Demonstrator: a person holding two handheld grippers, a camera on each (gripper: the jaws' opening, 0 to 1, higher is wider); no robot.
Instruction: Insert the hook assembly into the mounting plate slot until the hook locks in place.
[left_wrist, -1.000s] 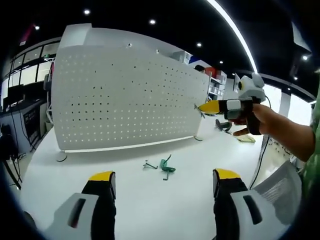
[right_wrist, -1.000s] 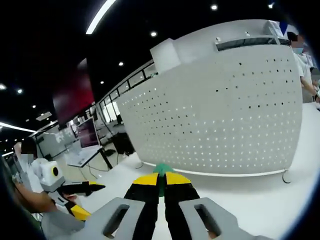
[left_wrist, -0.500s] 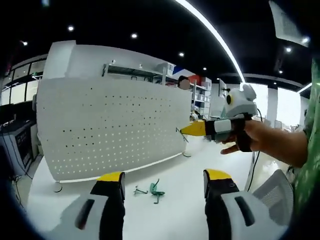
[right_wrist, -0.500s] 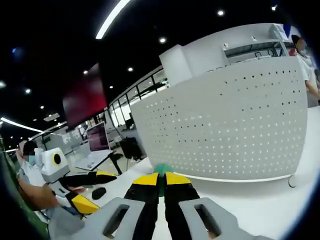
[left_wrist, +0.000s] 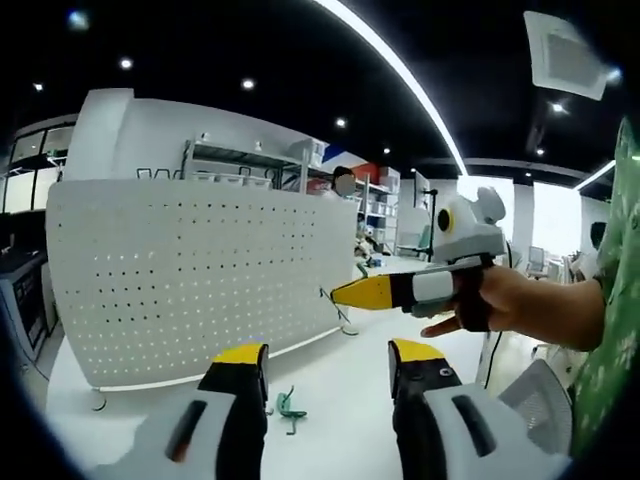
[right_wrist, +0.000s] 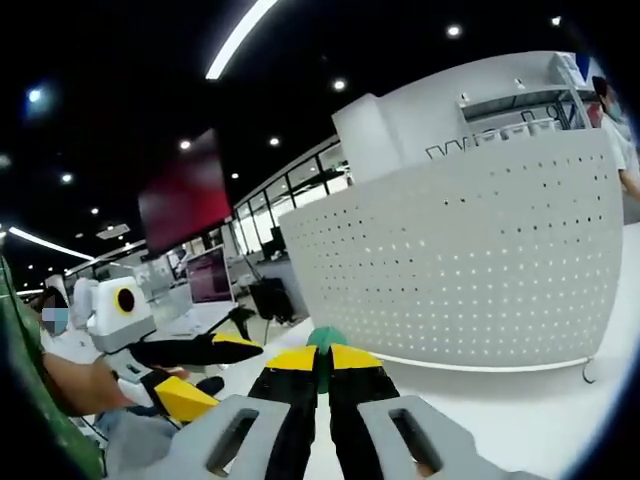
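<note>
- The hook is a small green piece pinched between the yellow tips of the right gripper, whose jaws are pressed together on it; only its rounded top shows above the tips in the right gripper view, so its shape and which way its prongs face cannot be told.
- In the left gripper view the right gripper hangs in the air in front of the pegboard, tips aimed at the panel's right end, with something thin and dark at its tip that is too small to make out; the grip looks chosen so the piece leads and can be pushed straight into a hole, and I judge the insertion not yet begun, since the tips stand apart from the panel.
- The pegboard, the white perforated plate meant to take the hook, stands upright on the white table on small feet; upright, it offers its holes face-on to an approach from the front.
- The left gripper has its jaws spread and holds nothing; it is low over the table and likely kept back so as not to block the plate.
- More green hooks lie loose on the table between the left gripper's tips and the plate's lower edge, apparently spares.
- A person's hand wraps the right gripper's handle.
</note>
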